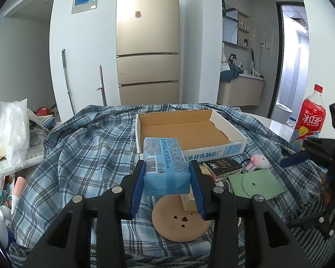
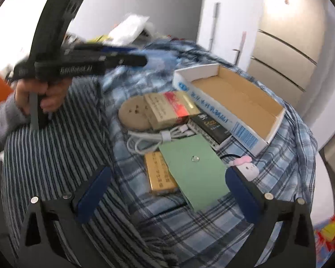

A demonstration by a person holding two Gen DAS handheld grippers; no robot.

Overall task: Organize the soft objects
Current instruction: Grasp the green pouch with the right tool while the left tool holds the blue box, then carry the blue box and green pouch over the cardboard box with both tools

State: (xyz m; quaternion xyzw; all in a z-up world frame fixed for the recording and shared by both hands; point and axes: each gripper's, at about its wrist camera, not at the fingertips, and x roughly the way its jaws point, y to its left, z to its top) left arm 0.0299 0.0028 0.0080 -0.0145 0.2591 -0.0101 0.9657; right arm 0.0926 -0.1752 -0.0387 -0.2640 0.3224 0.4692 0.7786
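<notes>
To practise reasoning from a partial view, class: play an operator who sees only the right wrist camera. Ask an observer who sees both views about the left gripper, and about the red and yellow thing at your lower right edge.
Operator: The left gripper is a blur from the side in my view. Is it holding anything?
Observer: Yes. The left gripper is shut on a light blue tissue pack.
Operator: What is the red and yellow thing at my lower right edge?
Observer: An iced tea bottle with a red cap, standing upright to the right of the cardboard box.
</notes>
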